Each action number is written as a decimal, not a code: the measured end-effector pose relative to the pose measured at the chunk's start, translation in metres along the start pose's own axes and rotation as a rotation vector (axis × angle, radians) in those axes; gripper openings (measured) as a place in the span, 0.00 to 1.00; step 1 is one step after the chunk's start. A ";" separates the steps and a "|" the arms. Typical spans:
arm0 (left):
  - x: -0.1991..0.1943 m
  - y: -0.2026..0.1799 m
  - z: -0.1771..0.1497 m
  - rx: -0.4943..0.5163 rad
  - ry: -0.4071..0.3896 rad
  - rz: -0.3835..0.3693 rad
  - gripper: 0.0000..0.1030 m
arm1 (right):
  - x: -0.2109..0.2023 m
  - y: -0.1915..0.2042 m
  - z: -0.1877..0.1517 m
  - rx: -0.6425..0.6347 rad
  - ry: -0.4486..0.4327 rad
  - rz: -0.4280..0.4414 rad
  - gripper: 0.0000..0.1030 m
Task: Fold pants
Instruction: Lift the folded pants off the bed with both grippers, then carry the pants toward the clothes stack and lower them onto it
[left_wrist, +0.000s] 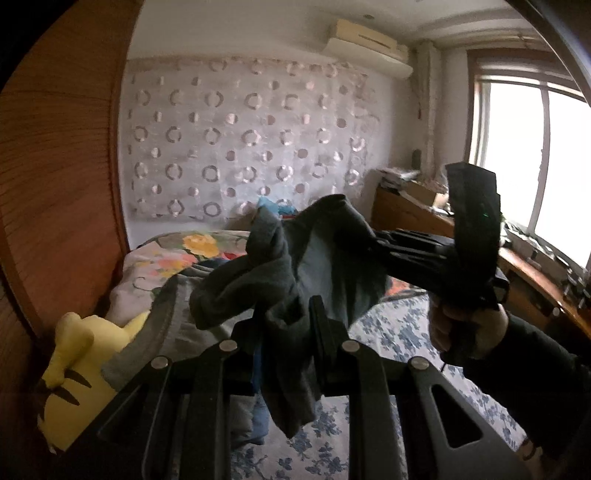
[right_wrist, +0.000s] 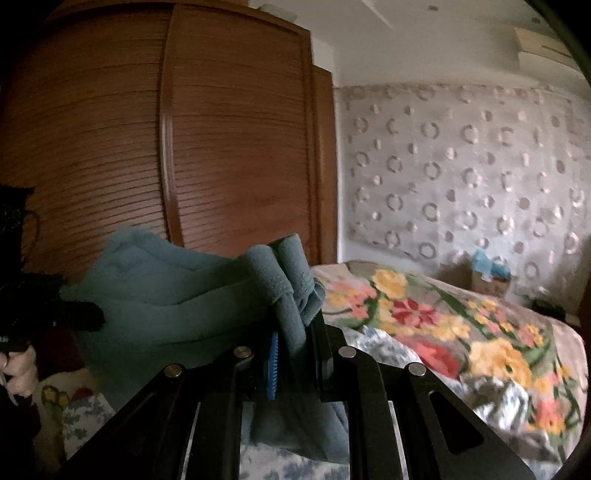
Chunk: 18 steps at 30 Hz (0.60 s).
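The bed (right_wrist: 480, 332) with its flowered cover lies below and ahead of both tongs, and the wardrobe (right_wrist: 184, 129) stands behind it, off to the left tongs' side. Above the bed, clear of the cover, hang the pants (left_wrist: 314, 266), grey-green and bunched, and they are strung between the two tongs. So their long axis runs across, from one pair of tongs to the other, with loose cloth sagging and drooping below each grip.

The left tongs (left_wrist: 291, 332) are pressed together on a fold of the pants, cloth spilling out above and below the pinch. The right tongs (right_wrist: 295, 321) do the same: narrowed to a slit, pinching a rolled edge of the pants, with the rest of the cloth stretching away to their left towards the other pair.

From the left wrist view, the right tongs come in from the right side, tilted a little downward, with the person's hand (left_wrist: 465, 332) wrapped round the handle in a dark sleeve. Both pairs point only slightly below level. Neither is nearer, since both already hold. To my eye, the next move turns on the bed below: the pants need laying out flat.

A yellow plush toy (left_wrist: 81, 369) sits on the bed low to the left.
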<state>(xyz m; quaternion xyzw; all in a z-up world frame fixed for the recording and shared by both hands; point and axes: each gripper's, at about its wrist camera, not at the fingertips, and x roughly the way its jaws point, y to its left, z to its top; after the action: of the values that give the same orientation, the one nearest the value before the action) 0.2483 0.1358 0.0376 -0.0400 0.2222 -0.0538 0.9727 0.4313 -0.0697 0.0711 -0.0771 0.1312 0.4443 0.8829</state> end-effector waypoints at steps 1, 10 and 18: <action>-0.001 0.002 0.000 -0.002 -0.005 0.012 0.21 | 0.007 -0.005 0.003 -0.001 -0.001 0.012 0.13; -0.017 0.025 -0.006 -0.025 -0.018 0.108 0.12 | 0.078 -0.026 0.023 -0.038 0.037 0.198 0.12; 0.000 0.059 -0.032 -0.083 0.053 0.155 0.11 | 0.096 -0.026 0.045 -0.139 0.060 0.228 0.11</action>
<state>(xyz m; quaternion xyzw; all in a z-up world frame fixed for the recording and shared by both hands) 0.2396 0.1922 0.0029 -0.0617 0.2523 0.0299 0.9652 0.5147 0.0000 0.0856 -0.1359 0.1343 0.5471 0.8149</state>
